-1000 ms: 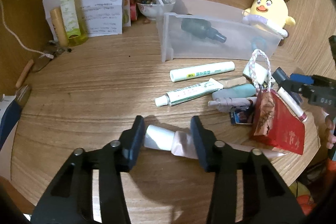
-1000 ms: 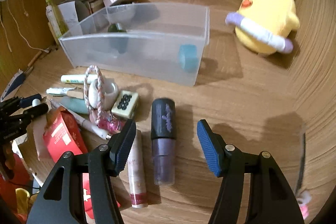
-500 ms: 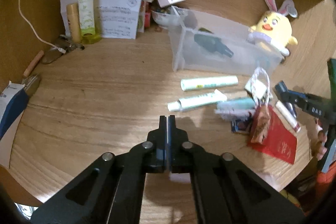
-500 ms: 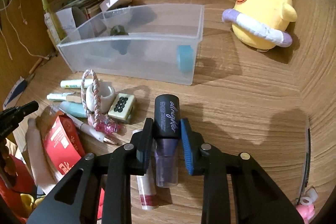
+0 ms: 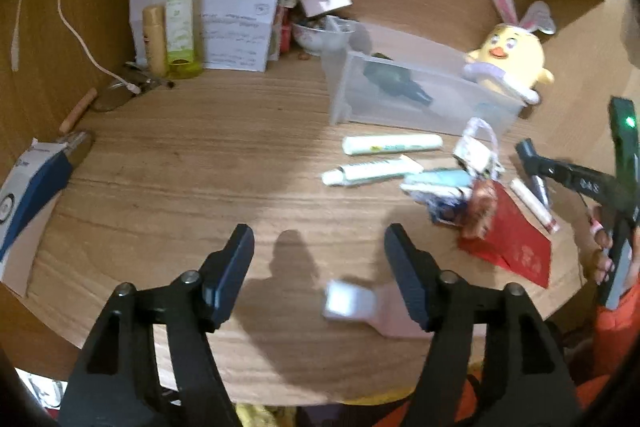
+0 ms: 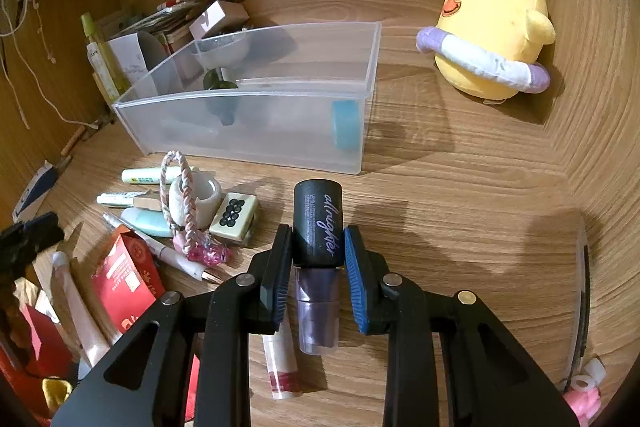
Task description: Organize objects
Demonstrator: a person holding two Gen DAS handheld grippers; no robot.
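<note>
right gripper (image 6: 318, 267) jaws clamp the dark spray bottle (image 6: 318, 227); left gripper (image 5: 320, 255) jaws gape apart above a pink tube (image 5: 360, 307).

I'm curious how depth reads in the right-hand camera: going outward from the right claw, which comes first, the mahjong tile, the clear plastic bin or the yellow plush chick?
1. Mahjong tile: nearest, just left of the right claw.
2. Clear plastic bin: farther back, ahead and left.
3. Yellow plush chick: farthest, at the back right.

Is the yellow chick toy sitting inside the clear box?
No, the yellow chick toy sits on the wooden table, outside and beside the clear box.
</note>
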